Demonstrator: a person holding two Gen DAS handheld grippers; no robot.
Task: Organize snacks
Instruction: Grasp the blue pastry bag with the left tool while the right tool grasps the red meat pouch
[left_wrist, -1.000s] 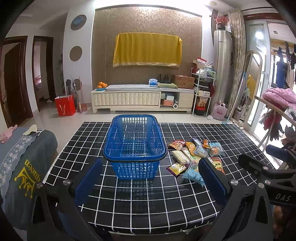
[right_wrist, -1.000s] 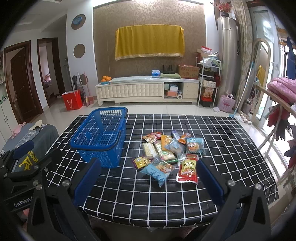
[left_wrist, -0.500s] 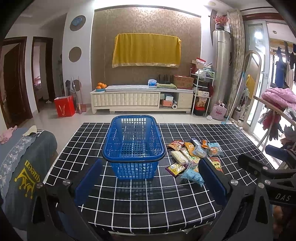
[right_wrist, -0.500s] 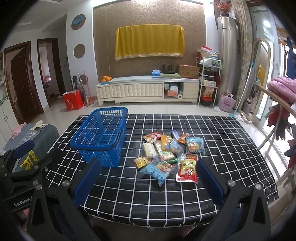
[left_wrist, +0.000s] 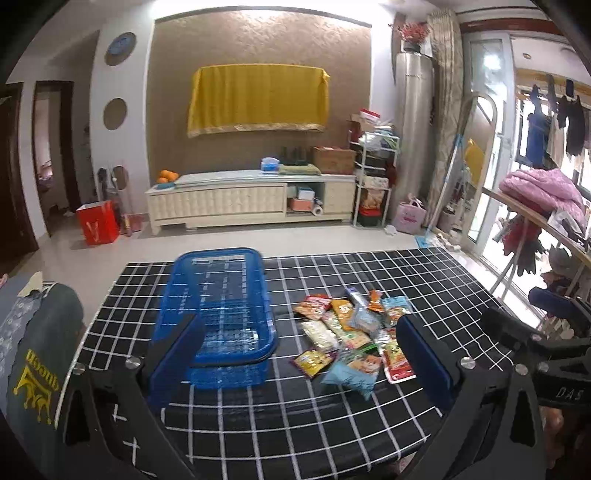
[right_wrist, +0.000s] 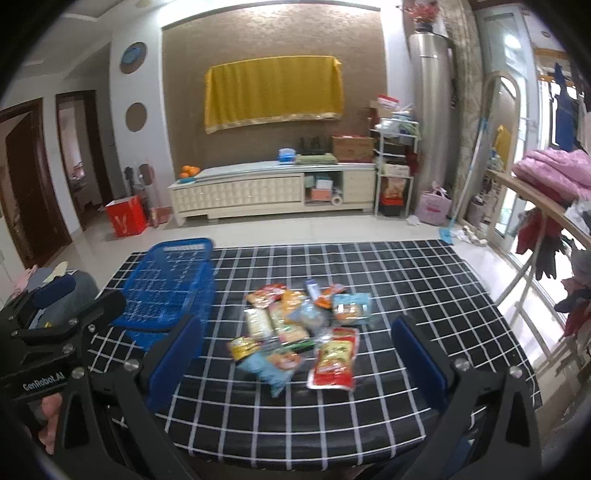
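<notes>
An empty blue plastic basket (left_wrist: 218, 314) (right_wrist: 170, 291) stands on the left part of a table with a black, white-gridded cloth (left_wrist: 295, 417) (right_wrist: 417, 288). To its right lies a pile of snack packets (left_wrist: 351, 332) (right_wrist: 303, 325), among them a red packet (right_wrist: 334, 360) and a light-blue one (right_wrist: 273, 365) at the near edge. My left gripper (left_wrist: 299, 365) hovers open above the table's near side, between basket and pile. Facing the pile, my right gripper (right_wrist: 295, 362) is open as well, nothing between its fingers.
A grey cloth-covered seat (left_wrist: 33, 350) stands left of the table. A clothes rack with pink bedding (left_wrist: 539, 192) is on the right. Beyond the table are bare floor, a white TV cabinet (left_wrist: 251, 203) and a red bag (left_wrist: 98, 221).
Both grippers have shifted to the right and a little closer to the table. The basket and packets lie where they were. Both grippers stay open.
</notes>
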